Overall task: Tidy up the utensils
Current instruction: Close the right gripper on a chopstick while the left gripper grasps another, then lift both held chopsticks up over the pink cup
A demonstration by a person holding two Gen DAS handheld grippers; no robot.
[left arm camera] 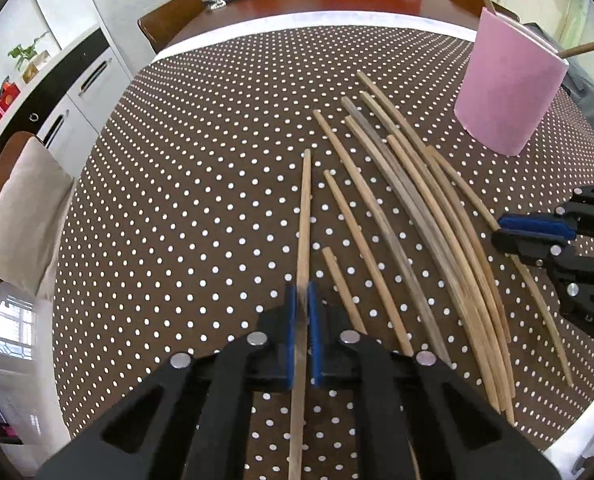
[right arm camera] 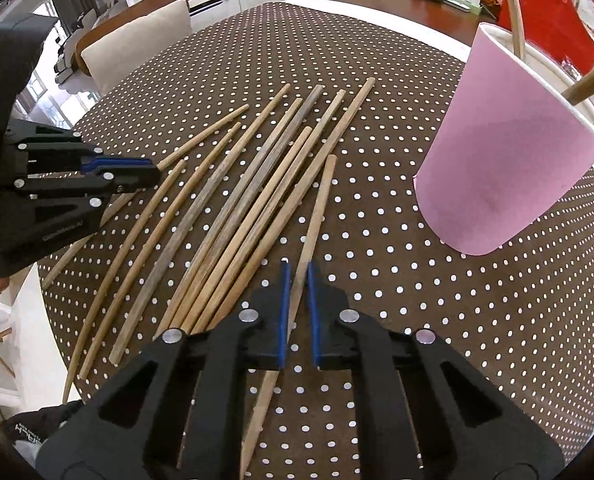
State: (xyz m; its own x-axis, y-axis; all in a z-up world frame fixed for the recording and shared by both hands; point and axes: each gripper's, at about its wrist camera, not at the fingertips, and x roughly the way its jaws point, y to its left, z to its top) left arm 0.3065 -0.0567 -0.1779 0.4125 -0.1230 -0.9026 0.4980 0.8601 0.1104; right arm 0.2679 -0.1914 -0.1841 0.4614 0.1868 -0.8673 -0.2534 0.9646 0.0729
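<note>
There is one pink cup [right arm camera: 509, 168] on the counter [right arm camera: 417, 320]. Inside the cup stand two chopsticks [right arm camera: 513, 8]. To the left of the cup, ten more chopsticks lie on the counter; both views give this same number. Of these ten, one is pressed between the pads of the left claw [left arm camera: 301, 300], one lies in the narrow gap of the right claw [right arm camera: 297, 280], and eight lie free. The claws are two.

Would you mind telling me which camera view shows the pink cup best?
The right wrist view shows the pink cup best: it is large, with its white rim, most of its wall and the two chopsticks standing in it visible. In the left wrist view the cup sits smaller at the upper right, near the distorted fisheye edge.
</note>
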